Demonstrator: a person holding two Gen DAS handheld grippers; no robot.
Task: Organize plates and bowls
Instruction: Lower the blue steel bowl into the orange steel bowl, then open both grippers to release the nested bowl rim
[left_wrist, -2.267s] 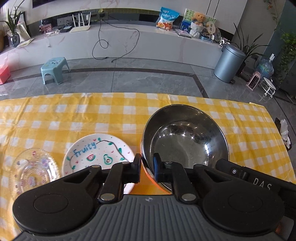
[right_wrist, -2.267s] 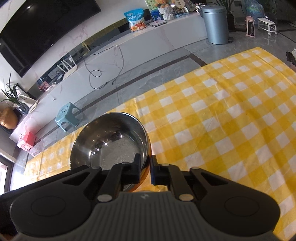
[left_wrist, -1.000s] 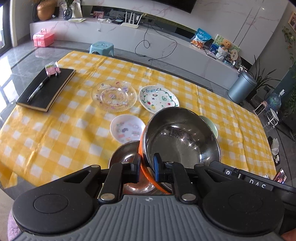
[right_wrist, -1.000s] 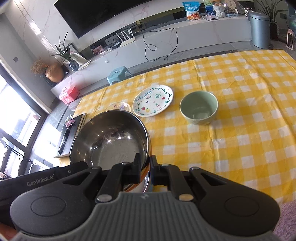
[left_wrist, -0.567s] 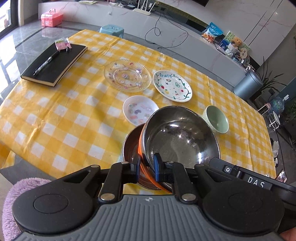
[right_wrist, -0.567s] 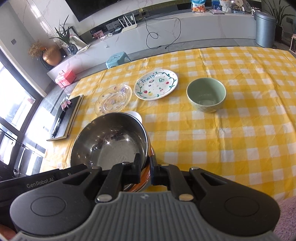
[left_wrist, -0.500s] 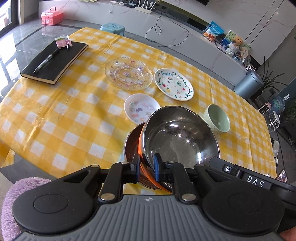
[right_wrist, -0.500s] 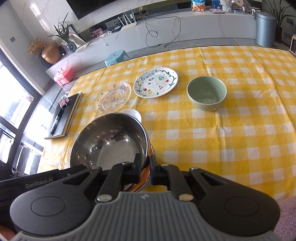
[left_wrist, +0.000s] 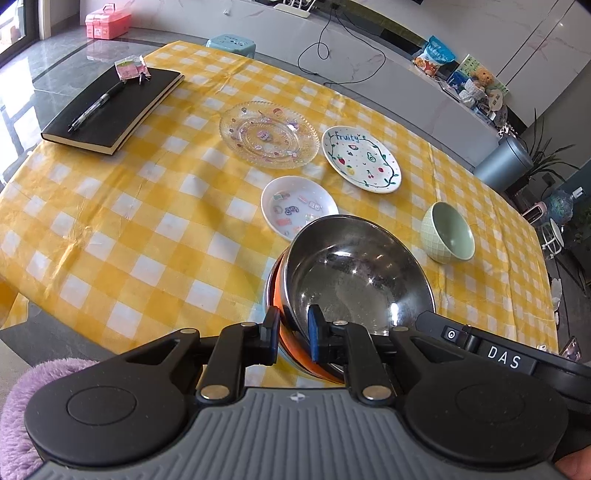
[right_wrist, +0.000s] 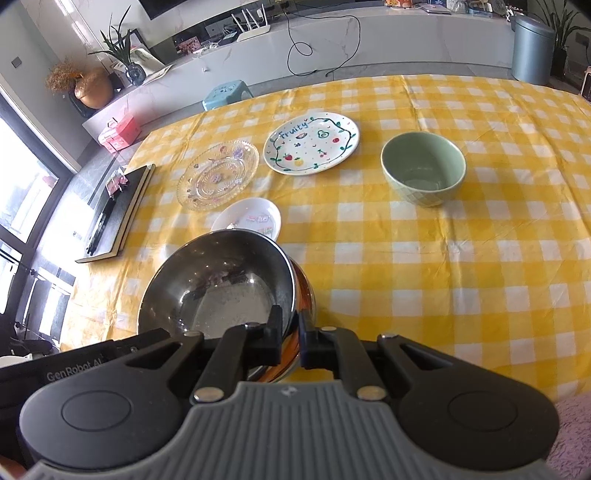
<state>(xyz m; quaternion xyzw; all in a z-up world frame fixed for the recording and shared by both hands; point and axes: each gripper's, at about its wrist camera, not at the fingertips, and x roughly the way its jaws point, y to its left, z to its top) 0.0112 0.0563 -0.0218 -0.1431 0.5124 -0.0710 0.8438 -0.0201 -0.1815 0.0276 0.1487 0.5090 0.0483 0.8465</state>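
A large steel bowl (left_wrist: 354, 280) with an orange outside sits over a second steel bowl (left_wrist: 271, 291) near the table's front edge; it also shows in the right wrist view (right_wrist: 221, 291). My left gripper (left_wrist: 293, 334) is shut on its near rim. My right gripper (right_wrist: 290, 334) is shut on the rim at its other side. Beyond lie a small white sticker plate (left_wrist: 299, 206), a clear glass plate (left_wrist: 269, 134), a white "Fruity" plate (left_wrist: 361, 159) and a green bowl (left_wrist: 447, 232).
A black notebook (left_wrist: 110, 107) with a pen lies at the far left of the yellow checked tablecloth (left_wrist: 147, 221). The table's front edge runs just under the grippers. A purple fuzzy cushion (left_wrist: 14, 406) is at lower left.
The steel bowl, held by both grippers, has come down and toward the near edge, onto the lower steel bowl. The views now tilt more down onto the table.
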